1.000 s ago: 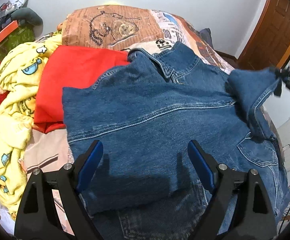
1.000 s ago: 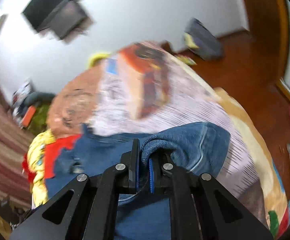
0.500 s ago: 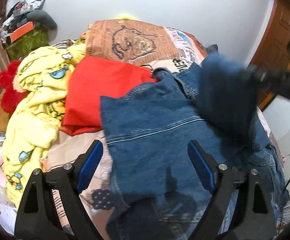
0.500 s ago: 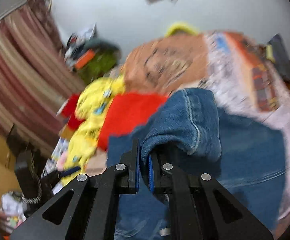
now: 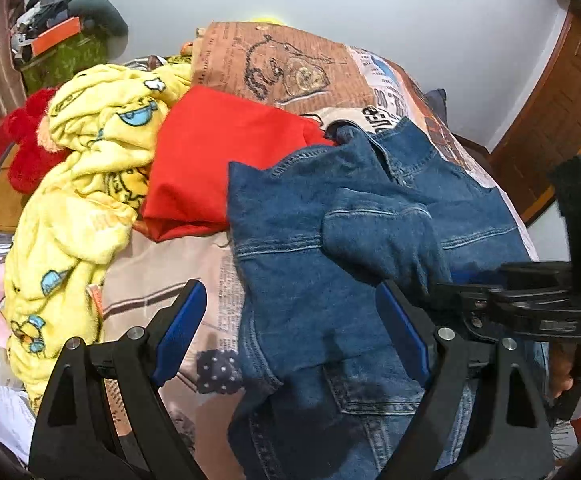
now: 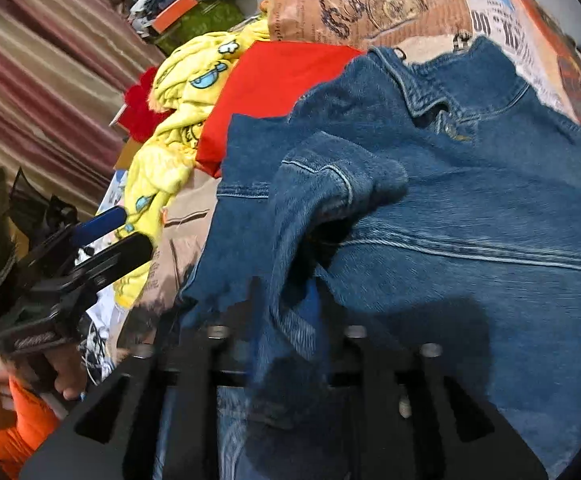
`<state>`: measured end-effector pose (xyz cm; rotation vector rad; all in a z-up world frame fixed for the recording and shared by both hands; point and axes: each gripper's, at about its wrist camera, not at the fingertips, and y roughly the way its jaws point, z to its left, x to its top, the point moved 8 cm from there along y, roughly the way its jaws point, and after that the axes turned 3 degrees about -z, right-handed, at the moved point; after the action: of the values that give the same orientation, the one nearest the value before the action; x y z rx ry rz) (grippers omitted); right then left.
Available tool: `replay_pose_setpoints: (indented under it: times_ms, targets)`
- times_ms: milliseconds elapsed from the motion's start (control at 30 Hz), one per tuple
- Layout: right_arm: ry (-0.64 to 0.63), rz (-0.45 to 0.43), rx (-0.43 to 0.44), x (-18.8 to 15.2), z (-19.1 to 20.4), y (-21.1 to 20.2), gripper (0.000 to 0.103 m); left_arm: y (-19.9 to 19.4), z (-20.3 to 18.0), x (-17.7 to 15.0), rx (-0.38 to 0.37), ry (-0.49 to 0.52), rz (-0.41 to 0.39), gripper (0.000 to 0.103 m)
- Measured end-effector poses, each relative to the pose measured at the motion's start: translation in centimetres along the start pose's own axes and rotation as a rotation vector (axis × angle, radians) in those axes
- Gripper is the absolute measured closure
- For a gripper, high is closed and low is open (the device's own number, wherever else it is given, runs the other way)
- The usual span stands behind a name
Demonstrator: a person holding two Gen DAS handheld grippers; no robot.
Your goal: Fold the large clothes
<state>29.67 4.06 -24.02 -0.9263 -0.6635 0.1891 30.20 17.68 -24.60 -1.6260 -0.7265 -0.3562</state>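
On the bed, the denim jacket [image 5: 370,240] lies flat beside a red garment [image 5: 218,168], one sleeve [image 6: 322,200] folded across it. The right gripper [image 6: 290,320] reaches low, sleeve draped between its fingers, grip unclear. The left gripper [image 5: 290,328] hovers spread wide.

The left gripper [image 5: 290,332] is hovering with its blue-padded fingers [image 5: 180,330] spread wide apart, framing the left edge of a denim jacket [image 5: 302,288] that is lying on a newspaper-print bedspread [image 5: 290,68]. A sleeve [image 5: 382,236] is lying folded across the jacket's middle, and the right gripper [image 5: 530,304] is reaching in from the right edge with its tips just beside that sleeve, though whether it is pinching the cloth cannot be told. A red garment [image 5: 218,164] is sitting beside the jacket's left shoulder, with a yellow cartoon-print fleece [image 5: 78,208] bunching up further left.
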Motion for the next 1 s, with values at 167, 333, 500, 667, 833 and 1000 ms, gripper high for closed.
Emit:
replay_pose_setpoints:
  times_ms: [167, 333, 500, 667, 833, 1000]
  targets:
    - [-0.04, -0.226, -0.177, 1.2, -2.9, -6.7, 0.052, 0.2, -2.9, 0.4, -0.034, 0.048, 0.002, 0.016]
    - [0.022, -0.314, -0.257, 1.1, -7.4, -11.9, 0.05, 0.9, -6.7, 1.5, -0.065, 0.124, 0.0, 0.017]
    - [0.086, -0.341, -0.382, 0.3, -12.3, -15.4, 0.05, 2.8, -9.7, 2.2, -0.073, 0.18, 0.013, 0.017]
    - [0.129, -0.306, -0.47, -1.0, -16.4, -17.8, 0.05, 6.6, -10.1, 1.9, -0.019, 0.2, 0.095, 0.032]
    - [0.177, -0.227, -0.505, -3.4, -19.8, -17.1, 0.049, 9.4, -9.6, 1.9, 0.03, 0.207, 0.122, 0.042]
    - [0.237, -0.149, -0.479, -5.5, -22.1, -14.0, 0.049, 10.1, -9.0, 2.6, 0.046, 0.197, 0.103, 0.061]
